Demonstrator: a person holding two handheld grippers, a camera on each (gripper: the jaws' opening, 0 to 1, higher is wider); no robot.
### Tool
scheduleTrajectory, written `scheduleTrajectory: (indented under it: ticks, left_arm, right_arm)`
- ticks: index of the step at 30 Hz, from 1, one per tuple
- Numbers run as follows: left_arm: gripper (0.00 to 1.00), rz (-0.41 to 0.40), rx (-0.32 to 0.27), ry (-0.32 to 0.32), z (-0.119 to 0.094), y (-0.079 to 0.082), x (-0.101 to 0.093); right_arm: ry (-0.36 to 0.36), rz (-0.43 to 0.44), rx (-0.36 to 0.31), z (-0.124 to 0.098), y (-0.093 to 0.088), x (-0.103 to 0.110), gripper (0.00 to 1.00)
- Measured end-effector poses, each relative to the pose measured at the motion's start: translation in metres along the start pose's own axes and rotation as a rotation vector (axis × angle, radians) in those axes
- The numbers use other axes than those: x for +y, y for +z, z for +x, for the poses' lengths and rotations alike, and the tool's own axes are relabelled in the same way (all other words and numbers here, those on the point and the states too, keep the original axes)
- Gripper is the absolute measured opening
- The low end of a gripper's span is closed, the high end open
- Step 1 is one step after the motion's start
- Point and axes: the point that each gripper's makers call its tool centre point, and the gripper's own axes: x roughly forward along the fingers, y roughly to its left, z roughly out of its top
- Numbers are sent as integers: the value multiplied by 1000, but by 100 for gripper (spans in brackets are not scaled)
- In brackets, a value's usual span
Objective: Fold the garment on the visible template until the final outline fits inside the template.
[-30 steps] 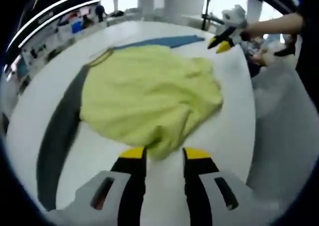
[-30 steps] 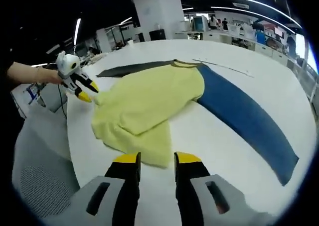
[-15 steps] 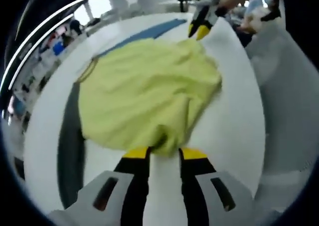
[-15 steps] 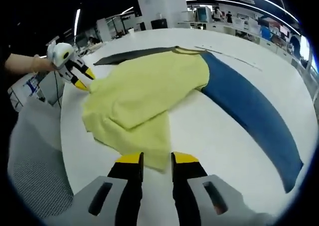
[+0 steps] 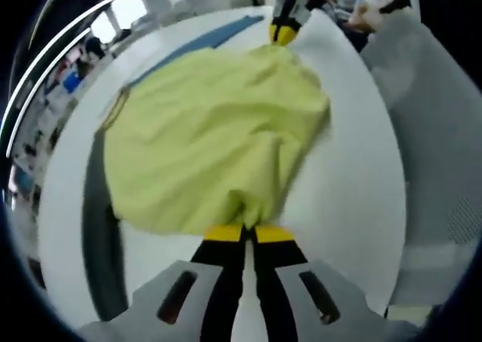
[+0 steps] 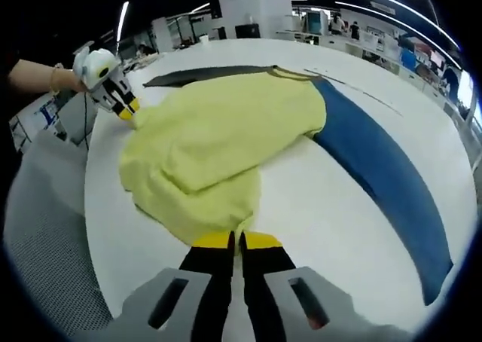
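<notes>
The yellow garment [image 6: 218, 142] is lying rumpled and loosely doubled over on the white tabletop [image 6: 331, 206], spreading from the near edge toward the middle, with a dark strip [image 6: 203, 74] and a blue strip [image 6: 380, 180] showing from under its far and right sides — probably the template's edges. The right gripper [image 6: 237, 240] is pinching the hem nearest it, jaws nearly closed on the cloth. The left gripper [image 5: 249, 231] is doing the same at the opposite bunched corner, jaws almost together on a fold. Each grip looks to be catching only a small bite of fabric, so a quick lift could be slipping one corner free — or dragging the garment toward the table's near edge and off the template.
</notes>
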Motion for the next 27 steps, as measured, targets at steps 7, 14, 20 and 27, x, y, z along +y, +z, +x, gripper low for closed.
scheduleTrajectory:
  ticks: [7,14,20,27]
  left_arm:
    - [0,-157,61,-46,-12,2,-11]
    - [0,-532,11,-128,-52,18,-22]
    - [0,-801,-48,-194,-91,28,-33]
    - [0,-1013,-33,-190,-100,8,-37]
  right_arm:
    - [-8,37,-10,-10,1,4,3]
    - [-76,69,-57,-40,12,1,3]
    - [-110,92,-72,-61,20,2,3]
    - [-133,147,-63,-82,20,5,3]
